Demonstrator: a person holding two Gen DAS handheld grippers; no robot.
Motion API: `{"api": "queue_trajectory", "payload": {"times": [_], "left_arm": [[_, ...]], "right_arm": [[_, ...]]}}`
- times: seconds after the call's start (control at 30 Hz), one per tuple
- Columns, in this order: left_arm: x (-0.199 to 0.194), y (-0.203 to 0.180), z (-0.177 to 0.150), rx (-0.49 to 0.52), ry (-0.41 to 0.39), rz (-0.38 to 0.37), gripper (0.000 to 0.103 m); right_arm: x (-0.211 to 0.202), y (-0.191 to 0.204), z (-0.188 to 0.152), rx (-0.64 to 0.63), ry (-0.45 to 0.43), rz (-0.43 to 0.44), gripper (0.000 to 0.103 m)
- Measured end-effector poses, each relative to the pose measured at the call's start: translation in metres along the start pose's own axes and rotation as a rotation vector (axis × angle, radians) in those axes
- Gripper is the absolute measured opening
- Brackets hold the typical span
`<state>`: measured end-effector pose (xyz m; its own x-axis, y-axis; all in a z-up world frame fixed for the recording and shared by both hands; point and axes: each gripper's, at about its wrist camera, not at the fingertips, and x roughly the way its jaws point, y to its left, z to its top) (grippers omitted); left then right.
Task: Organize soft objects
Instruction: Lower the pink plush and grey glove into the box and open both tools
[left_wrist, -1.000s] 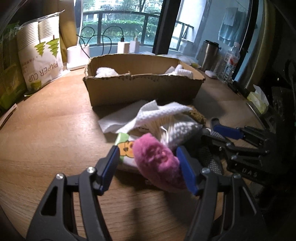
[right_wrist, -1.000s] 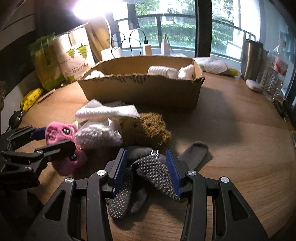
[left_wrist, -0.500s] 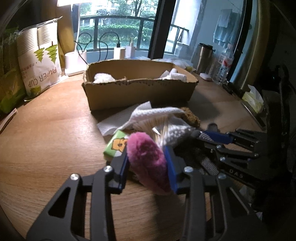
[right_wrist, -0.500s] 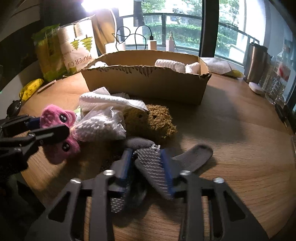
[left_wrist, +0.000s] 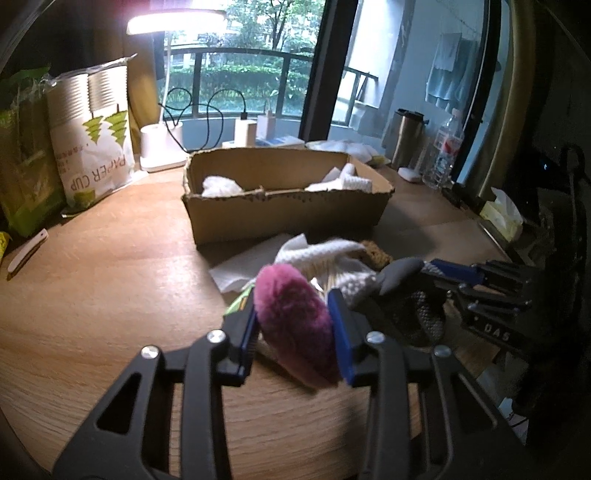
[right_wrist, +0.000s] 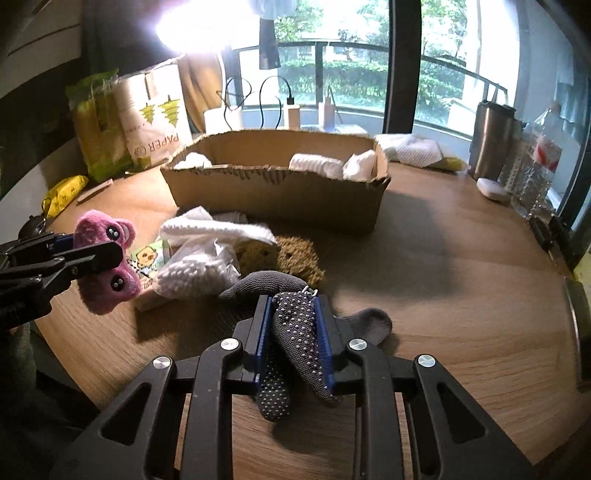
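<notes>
My left gripper (left_wrist: 293, 328) is shut on a pink plush toy (left_wrist: 293, 325) and holds it just above the wooden table; the toy with its black eyes also shows in the right wrist view (right_wrist: 107, 266). My right gripper (right_wrist: 293, 332) is shut on a pair of grey dotted socks (right_wrist: 295, 339), lifted off the table; the socks show in the left wrist view (left_wrist: 406, 291). A cardboard box (left_wrist: 288, 206) holding white cloths stands behind the pile. White cloths (right_wrist: 207, 254) and a brown sponge (right_wrist: 295, 258) lie in front of the box.
A paper cup bag (left_wrist: 92, 144) and green packets (left_wrist: 22, 166) stand at the back left. A lamp base with cables (left_wrist: 162, 144), a steel flask (right_wrist: 493, 140), a water bottle (right_wrist: 539, 162) and a tissue pack (left_wrist: 502, 218) are around the table's far and right edges.
Both grippers have closed: the left on the pink plush toy, the right on the grey socks. Both have risen, lifting their objects off the table.
</notes>
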<state>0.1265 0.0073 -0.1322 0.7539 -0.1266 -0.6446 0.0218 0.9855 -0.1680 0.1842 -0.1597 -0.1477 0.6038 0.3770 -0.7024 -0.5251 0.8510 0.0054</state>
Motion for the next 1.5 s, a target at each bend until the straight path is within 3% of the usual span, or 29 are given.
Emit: {"api": "queue_trajectory", "payload": {"times": [0.77, 1.5], "left_arm": [[-0.019, 0.015, 0.047, -0.013, -0.108, 0.049, 0.037], [0.002, 0.014, 0.095, -0.022, -0.148, 0.065, 0.037]], "right_arm": [[-0.024, -0.020, 0.041, 0.012, -0.100, 0.011, 0.025], [-0.016, -0.045, 0.090, -0.024, -0.164, 0.034, 0.025]]}}
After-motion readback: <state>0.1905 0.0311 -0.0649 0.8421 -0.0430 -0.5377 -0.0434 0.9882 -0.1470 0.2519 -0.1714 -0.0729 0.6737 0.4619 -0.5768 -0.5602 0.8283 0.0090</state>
